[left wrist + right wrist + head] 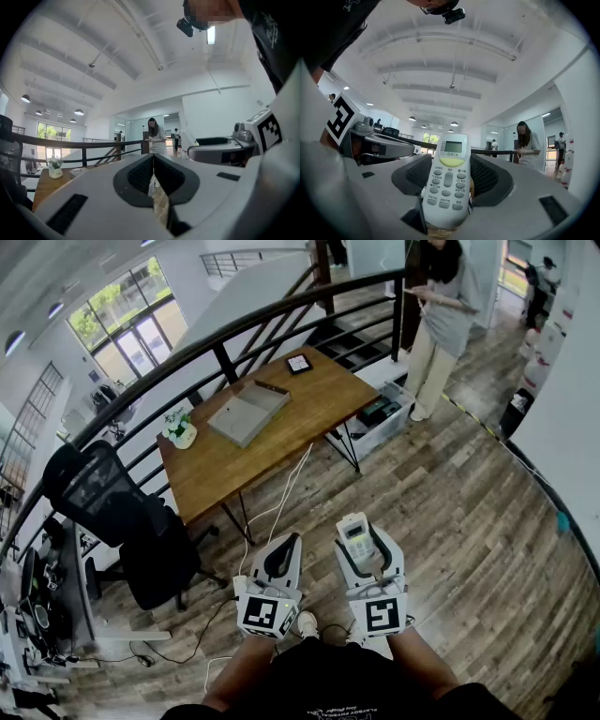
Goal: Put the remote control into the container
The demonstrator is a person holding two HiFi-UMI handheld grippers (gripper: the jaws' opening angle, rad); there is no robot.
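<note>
Remote (447,187) sits clamped between the right claw's (451,160) jaws, buttons up, screen end poking past the tips. Left claw (153,158) is closed, empty.

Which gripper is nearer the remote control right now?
Right. The right gripper holds the remote control between its fingers; the left gripper sits beside it, shut and empty.

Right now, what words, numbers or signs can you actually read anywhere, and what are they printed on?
"开/关": beneath the screen of the remote control, held in the right claw.
Remote control's button labels: too small to read.
Print on the person's shirt: blurred, unreadable.
Square markers on both cubes: patterns, no letters.
</note>
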